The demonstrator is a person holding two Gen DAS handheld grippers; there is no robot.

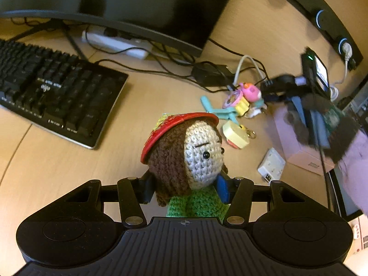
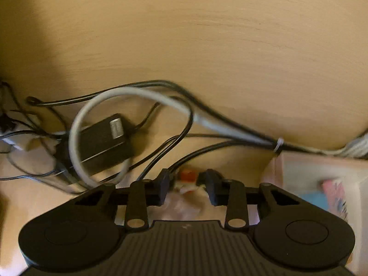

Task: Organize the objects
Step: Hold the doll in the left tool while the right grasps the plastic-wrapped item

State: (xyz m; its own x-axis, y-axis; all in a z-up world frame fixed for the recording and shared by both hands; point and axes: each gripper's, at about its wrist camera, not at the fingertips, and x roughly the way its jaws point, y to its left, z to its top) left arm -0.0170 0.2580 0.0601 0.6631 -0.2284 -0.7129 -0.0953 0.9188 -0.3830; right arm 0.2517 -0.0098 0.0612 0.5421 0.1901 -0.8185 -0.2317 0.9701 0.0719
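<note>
My left gripper (image 1: 185, 189) is shut on a crochet doll (image 1: 195, 151) with brown hair, a red hat and a green top, held above the wooden desk (image 1: 138, 105). Several small toys lie beyond it: a pink and yellow keychain bunch (image 1: 243, 99) and a yellow block charm (image 1: 235, 135). My right gripper (image 2: 186, 185) shows blurred in the left wrist view (image 1: 306, 105), over a pink box (image 1: 299, 147). In its own view its jaws stand a little apart around a small blurred pale and red thing (image 2: 187, 179); whether they grip it I cannot tell.
A black keyboard (image 1: 53, 92) lies at left, a monitor (image 1: 115, 2) behind it. Cables and a black adapter (image 2: 101, 145) spread over the desk. A white small box (image 1: 271, 164) sits beside the pink box (image 2: 322, 179). A power strip (image 1: 115, 43) lies under the monitor.
</note>
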